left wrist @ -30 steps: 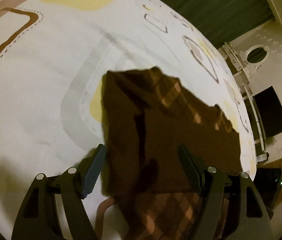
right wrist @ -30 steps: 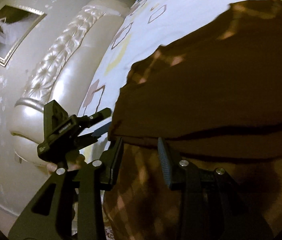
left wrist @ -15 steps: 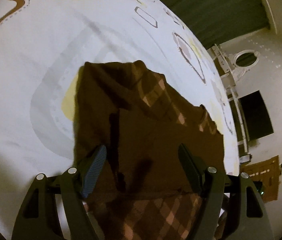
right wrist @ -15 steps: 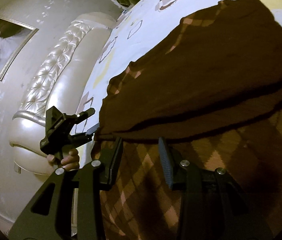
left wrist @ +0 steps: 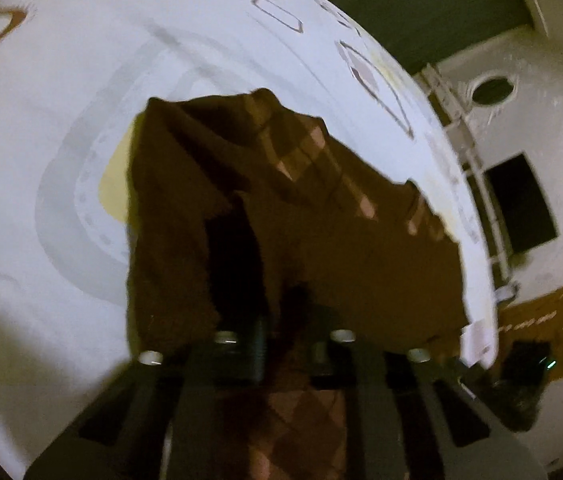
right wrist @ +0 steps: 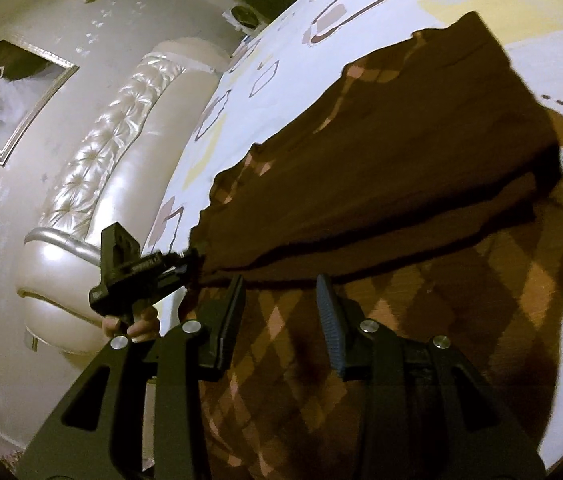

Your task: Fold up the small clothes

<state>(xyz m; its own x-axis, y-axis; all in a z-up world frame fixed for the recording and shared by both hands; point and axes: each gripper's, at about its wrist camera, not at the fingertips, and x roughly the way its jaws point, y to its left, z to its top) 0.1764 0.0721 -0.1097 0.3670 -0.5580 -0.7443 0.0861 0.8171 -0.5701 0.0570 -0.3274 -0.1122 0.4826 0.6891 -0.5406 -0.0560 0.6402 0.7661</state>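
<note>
A brown argyle-patterned knit garment (left wrist: pixel 321 240) lies partly folded on the white patterned bedsheet (left wrist: pixel 61 120). It also shows in the right wrist view (right wrist: pixel 401 184), with a plain brown layer over the diamond-patterned layer. My left gripper (left wrist: pixel 285 344) has closed on the garment's near edge, and the cloth covers its fingertips. It also shows from the side in the right wrist view (right wrist: pixel 193 260), pinching the garment's corner. My right gripper (right wrist: pixel 281 292) is open, its jaws hovering over the fold edge with nothing between them.
A padded cream headboard (right wrist: pixel 93 184) and a framed picture (right wrist: pixel 9 92) stand to the left in the right wrist view. The bed's far edge, a white rack (left wrist: pixel 465 128) and a dark screen (left wrist: pixel 521 204) show at the right in the left wrist view.
My left gripper went from open to closed on the garment's edge. My right gripper stayed open while the view drew back, showing more of the argyle layer.
</note>
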